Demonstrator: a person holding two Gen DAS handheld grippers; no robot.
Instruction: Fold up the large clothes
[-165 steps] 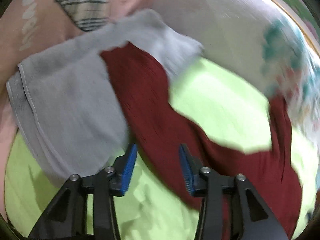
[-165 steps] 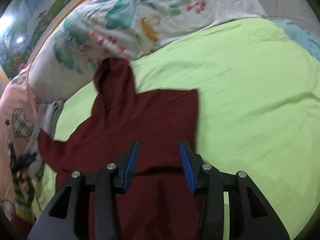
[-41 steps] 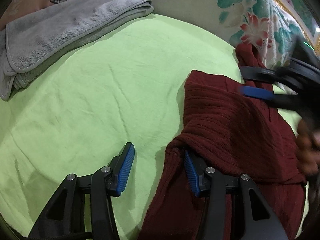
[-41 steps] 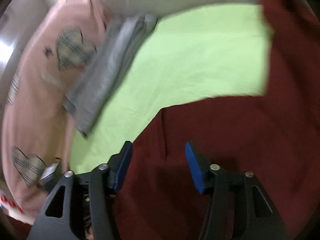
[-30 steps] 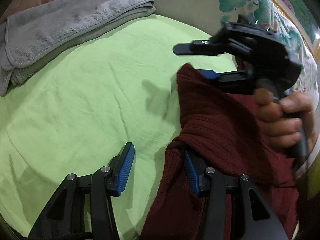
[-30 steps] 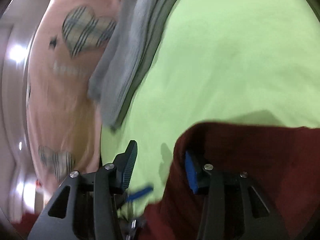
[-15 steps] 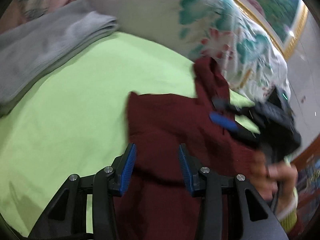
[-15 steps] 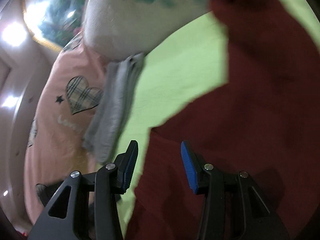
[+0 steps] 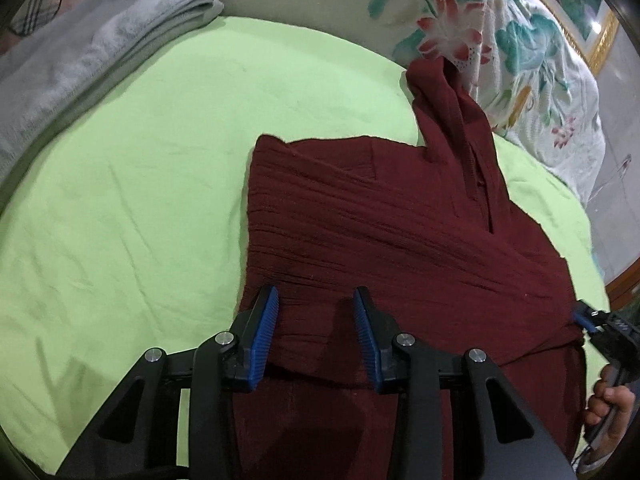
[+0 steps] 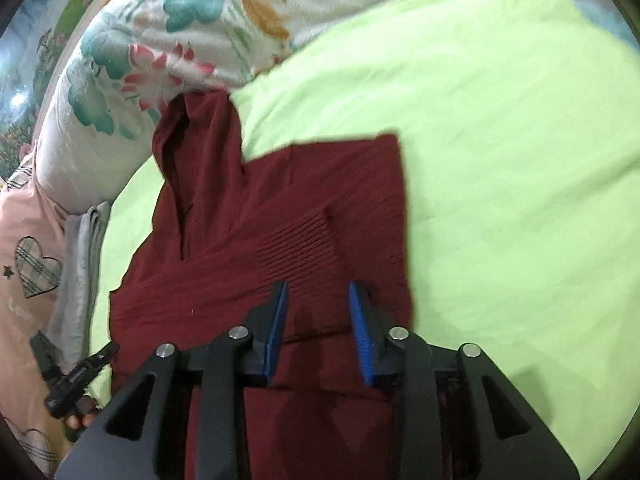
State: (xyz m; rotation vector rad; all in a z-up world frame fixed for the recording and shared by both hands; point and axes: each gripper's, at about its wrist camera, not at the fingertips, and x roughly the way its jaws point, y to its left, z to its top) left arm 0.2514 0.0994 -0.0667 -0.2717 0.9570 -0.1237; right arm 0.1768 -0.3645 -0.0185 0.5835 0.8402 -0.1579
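A dark red ribbed knit garment (image 9: pixel 380 224) lies on the lime green bed sheet (image 9: pixel 132 200), both sleeves folded in over the body, its collar end reaching up to a floral pillow. It also shows in the right wrist view (image 10: pixel 280 224). My left gripper (image 9: pixel 314 328) is open and empty, hovering over the garment's left side. My right gripper (image 10: pixel 318 328) is open and empty over the garment's right side. The right gripper also shows at the right edge of the left wrist view (image 9: pixel 600 324).
A folded grey towel (image 9: pixel 80 56) lies at the far left of the bed. A floral pillow (image 9: pixel 500 40) stands behind the garment. A pink cushion with a plaid heart (image 10: pixel 32 268) sits at the left. Green sheet (image 10: pixel 500 160) spreads to the right.
The left sleeve was folded across the body and let go. Both grippers have drawn back toward the near end of the garment, open and empty.
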